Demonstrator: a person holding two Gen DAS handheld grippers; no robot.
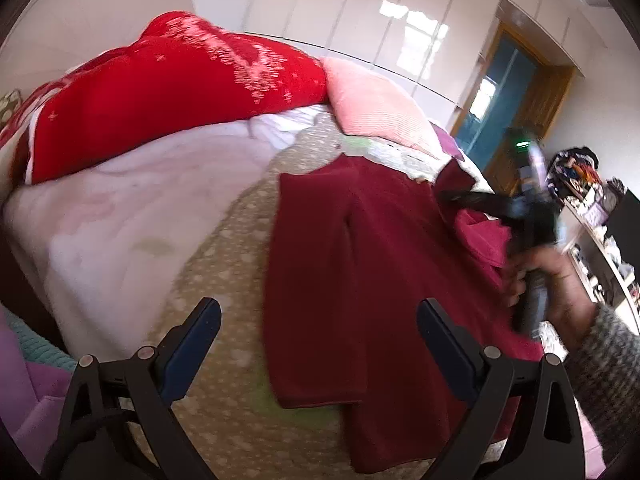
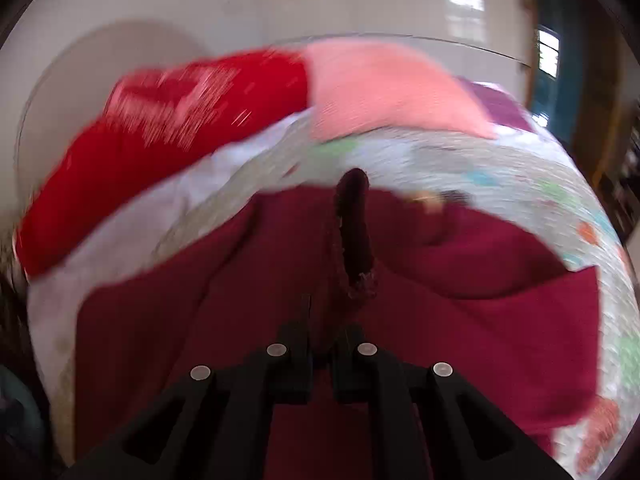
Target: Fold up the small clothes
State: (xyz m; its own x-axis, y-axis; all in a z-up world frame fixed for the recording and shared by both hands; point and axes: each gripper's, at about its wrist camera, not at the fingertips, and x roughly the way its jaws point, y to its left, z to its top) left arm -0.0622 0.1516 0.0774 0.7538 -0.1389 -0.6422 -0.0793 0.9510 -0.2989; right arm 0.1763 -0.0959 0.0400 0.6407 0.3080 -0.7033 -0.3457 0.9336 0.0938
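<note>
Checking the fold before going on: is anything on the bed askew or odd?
The maroon garment lies crooked and rumpled on the bed, one edge pulled up in the shut right tongs. The left tongs hang open above it. No damage shows.

Setting: we are in a home bedroom | bed point(image 1: 224, 280) with patterned cover, red blanket point(image 1: 160, 96), pink pillow point(image 1: 372, 104) | wardrobe doors point(image 1: 360, 12) | wooden doorway point(image 1: 516, 92) | cluttered shelf point(image 1: 592, 216)
</note>
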